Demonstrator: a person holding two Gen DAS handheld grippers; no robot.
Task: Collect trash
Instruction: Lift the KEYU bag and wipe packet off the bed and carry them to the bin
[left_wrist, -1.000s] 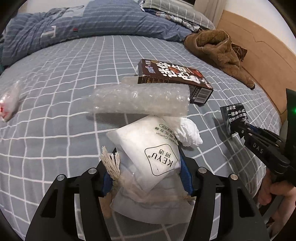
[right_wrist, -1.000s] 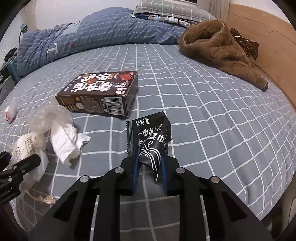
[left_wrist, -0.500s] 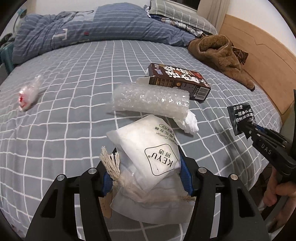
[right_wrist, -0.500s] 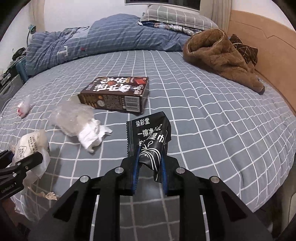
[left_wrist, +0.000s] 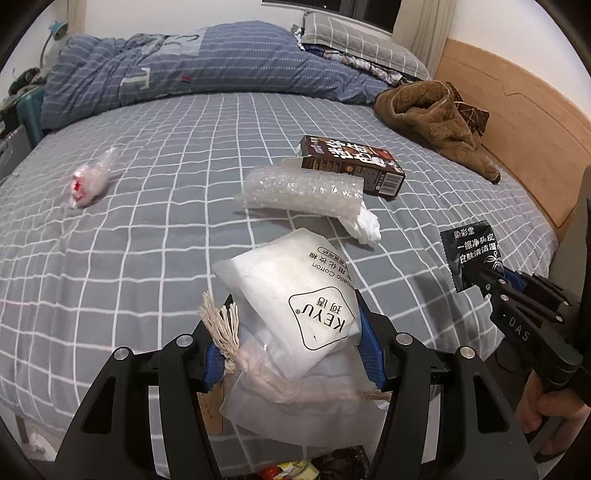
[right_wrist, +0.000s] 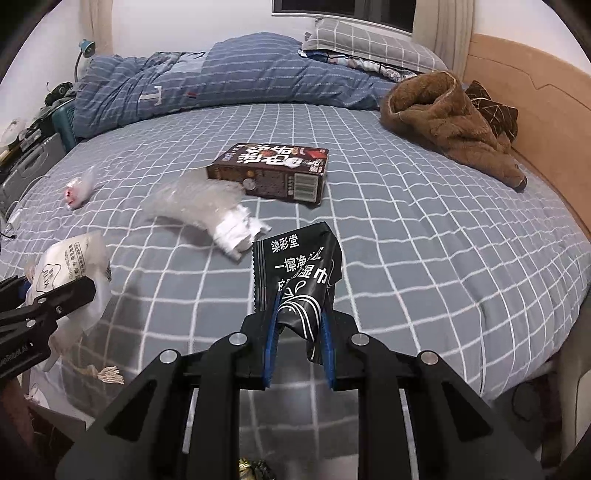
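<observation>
now | left gripper (left_wrist: 291, 354) pinching white cotton-pad bag (left_wrist: 295, 295) | right gripper (right_wrist: 297, 350) clamped on black wipe sachet (right_wrist: 299, 269) | both lifted off bed (left_wrist: 147, 221), likely for binning

Grid-sheeted bed (left_wrist: 155, 236), wooden headboard (right_wrist: 535, 122), perhaps a dark window (right_wrist: 343, 11).

The white pouch (left_wrist: 295, 295) read "KEYU" and "Cotton". The black sachet (right_wrist: 295, 273) bore "染彩堂". The right claw (left_wrist: 476, 275) body carried "DAS". The quilt (right_wrist: 207, 85) showed "T".
</observation>
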